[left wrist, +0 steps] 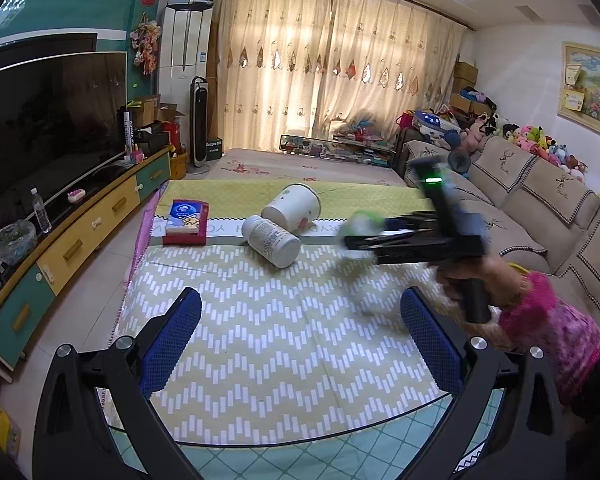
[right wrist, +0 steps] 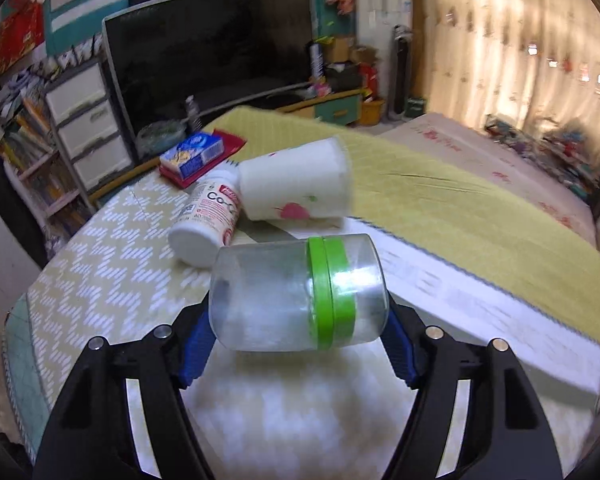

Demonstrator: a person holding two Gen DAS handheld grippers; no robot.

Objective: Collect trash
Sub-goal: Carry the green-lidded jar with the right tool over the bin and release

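Going left to right across the table: the tissue box (left wrist: 186,222) sat far left, then the white pill bottle (left wrist: 271,241) on its side touching the tipped-over paper cup (left wrist: 291,205), both well ahead of the left gripper (left wrist: 300,336), which was wide open with nothing in it. Over on the right, the right gripper (right wrist: 298,316) already had the clear jar with the green band (right wrist: 298,292) crossways between its blue pads (right wrist: 198,344), long axis running side to side, pads looked to be pressing both ends. So I'd guess the left hand was the free one for the bottle, which pointed diagonally toward it.
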